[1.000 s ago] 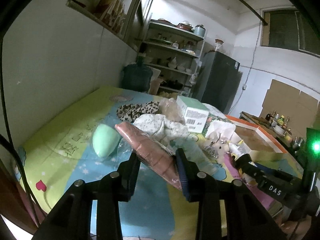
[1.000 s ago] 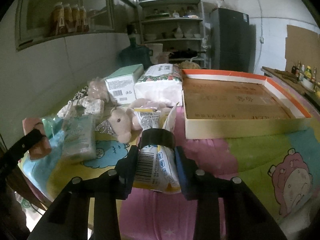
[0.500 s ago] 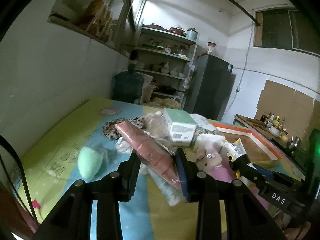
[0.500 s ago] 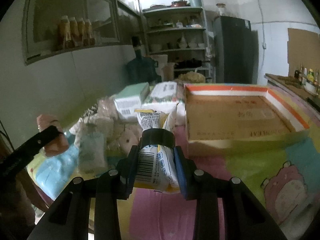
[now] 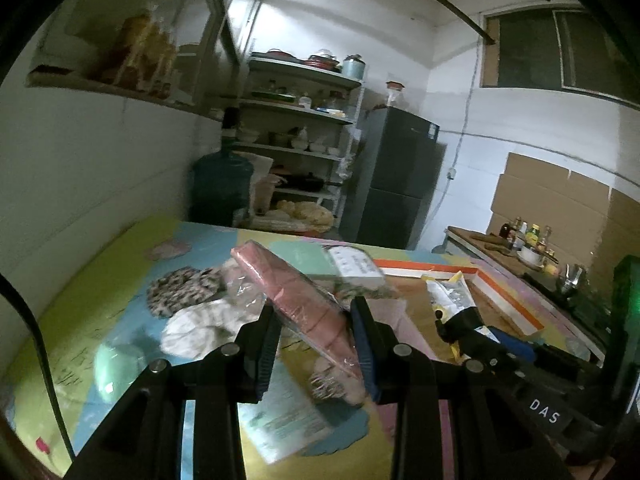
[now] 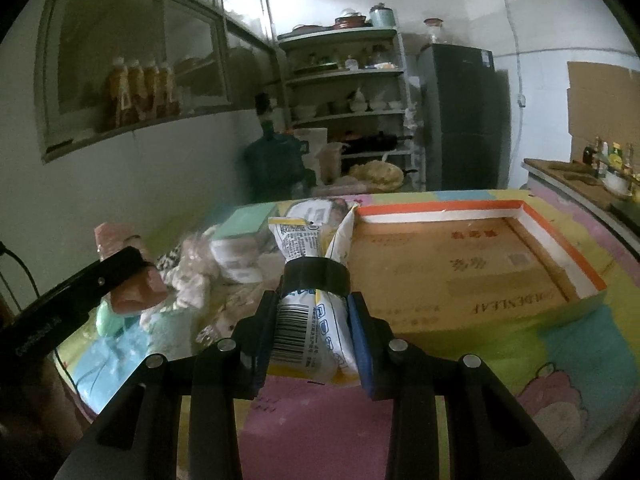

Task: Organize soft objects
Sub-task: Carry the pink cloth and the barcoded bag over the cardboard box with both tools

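Both tools lifted off the pile since the earlier frame, each carrying a packet; the heap of soft things now sits lower and further back in both views.

Left tool [image 5: 314, 330] pinches a pink wrapped packet [image 5: 296, 292], long axis running up-left away from the pads, clear of the cartoon-print sheet [image 5: 80, 312]. Right tool [image 6: 312, 330] is clamped on a white-and-yellow barcode pouch [image 6: 310, 308], which stands upright between the pads with a black band around its waist. Landmark: the orange-rimmed cardboard tray [image 6: 560, 240]. It lies ahead and right of the right tool, close; the left tool is on the far side of the right one, so further off. Judging by that, the right hand is nearer and its pouch likely drops in first. Leopard-print cloth [image 5: 180, 290] and mint-green box [image 6: 244, 220] remain in the pile left of the tray.
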A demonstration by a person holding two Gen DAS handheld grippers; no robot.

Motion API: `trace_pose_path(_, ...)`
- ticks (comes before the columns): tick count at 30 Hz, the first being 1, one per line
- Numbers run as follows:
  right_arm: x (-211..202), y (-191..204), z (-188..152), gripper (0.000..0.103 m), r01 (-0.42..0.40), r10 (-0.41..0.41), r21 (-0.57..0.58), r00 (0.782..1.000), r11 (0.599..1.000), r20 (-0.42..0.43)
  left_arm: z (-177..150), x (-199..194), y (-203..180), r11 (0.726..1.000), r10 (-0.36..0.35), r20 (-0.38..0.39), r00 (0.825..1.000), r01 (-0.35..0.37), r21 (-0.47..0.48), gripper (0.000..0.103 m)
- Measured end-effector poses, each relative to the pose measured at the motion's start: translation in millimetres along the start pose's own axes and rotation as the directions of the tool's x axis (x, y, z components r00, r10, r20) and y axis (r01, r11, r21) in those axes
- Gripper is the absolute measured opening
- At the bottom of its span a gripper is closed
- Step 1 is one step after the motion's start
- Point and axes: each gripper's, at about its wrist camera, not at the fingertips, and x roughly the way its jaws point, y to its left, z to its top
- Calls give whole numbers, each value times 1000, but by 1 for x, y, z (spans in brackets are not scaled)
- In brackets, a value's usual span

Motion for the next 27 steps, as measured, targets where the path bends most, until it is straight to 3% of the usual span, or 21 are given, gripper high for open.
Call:
trace_pose_path(13, -4, -50, 28, 36, 60, -62, 42, 998, 997, 31, 20, 43, -61, 993, -106, -38, 994, 108, 42, 35)
trace_pose_path(27, -10, -127, 42, 36, 167, -171, 94, 985, 982, 36, 22, 98, -138, 971, -220, -118, 968, 229, 65, 35)
